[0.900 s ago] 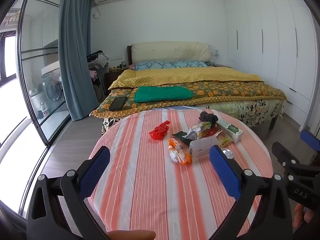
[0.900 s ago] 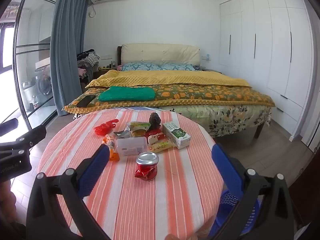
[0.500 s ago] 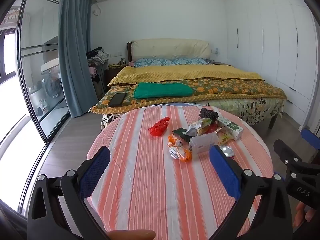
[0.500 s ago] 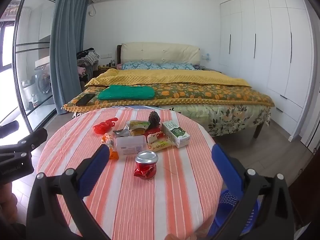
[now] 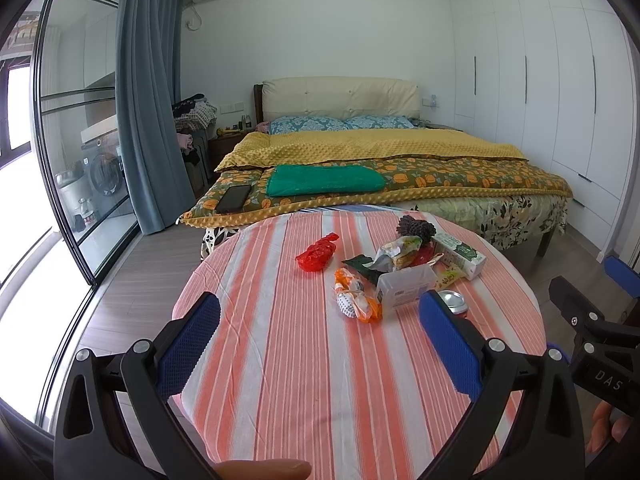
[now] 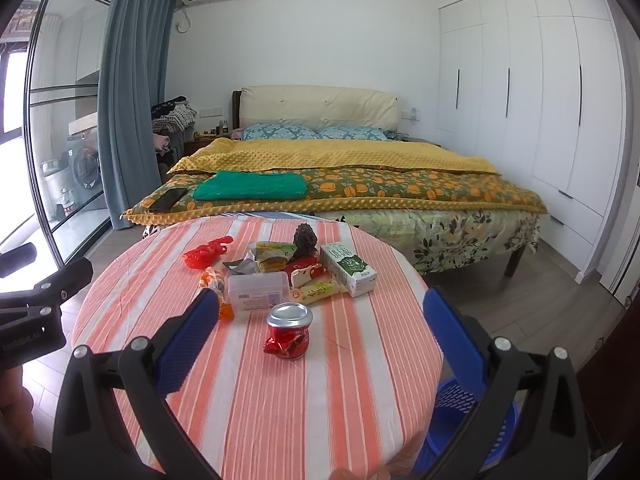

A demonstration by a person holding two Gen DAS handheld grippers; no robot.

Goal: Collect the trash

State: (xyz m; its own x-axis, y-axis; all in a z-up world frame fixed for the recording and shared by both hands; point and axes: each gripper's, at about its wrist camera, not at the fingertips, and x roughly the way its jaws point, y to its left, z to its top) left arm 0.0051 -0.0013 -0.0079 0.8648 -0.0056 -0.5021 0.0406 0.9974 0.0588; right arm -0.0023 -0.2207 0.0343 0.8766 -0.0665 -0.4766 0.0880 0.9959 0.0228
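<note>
While both tongs hang spread and empty over the striped table (image 6: 280, 408), the crushed red can (image 6: 288, 336) stands upright just ahead of the right tongs (image 6: 320, 344), nearer them than the left tongs (image 5: 320, 344); the blue basket (image 6: 472, 420) waits right.

round table (image 6: 256, 400), striped cloth | on it: crushed can (image 6: 288, 336), clear box (image 6: 258, 291), milk carton (image 6: 349, 268), wrappers (image 5: 318, 253)
</note>
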